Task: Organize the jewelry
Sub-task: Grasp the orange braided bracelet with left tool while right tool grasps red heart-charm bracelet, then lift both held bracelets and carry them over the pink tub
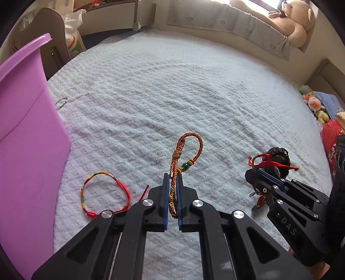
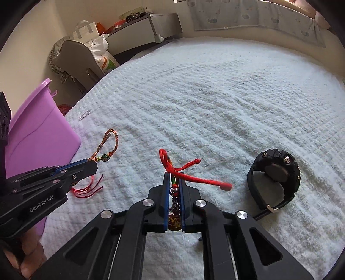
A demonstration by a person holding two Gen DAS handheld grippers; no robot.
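My left gripper [image 1: 173,177] is shut on an orange braided bracelet [image 1: 189,144] with green beads, its loop sticking out ahead of the fingers; it also shows in the right wrist view [image 2: 112,137]. My right gripper [image 2: 173,175] is shut on a red cord bracelet [image 2: 194,178] with beads and a tassel between the pads. A red-yellow-green thread bracelet [image 1: 103,191] lies on the white blanket [image 1: 172,86] left of my left gripper. A black watch [image 2: 276,178] lies right of my right gripper. A purple tub [image 1: 23,129] stands at the left.
A thin silver ring [image 1: 61,103] lies on the blanket beside the tub. A teddy bear [image 1: 293,19] sits on the window ledge at the far right. Small plush toys [image 1: 314,105] and a red cushion lie at the bed's right edge. A chair and bags stand beyond the far left edge.
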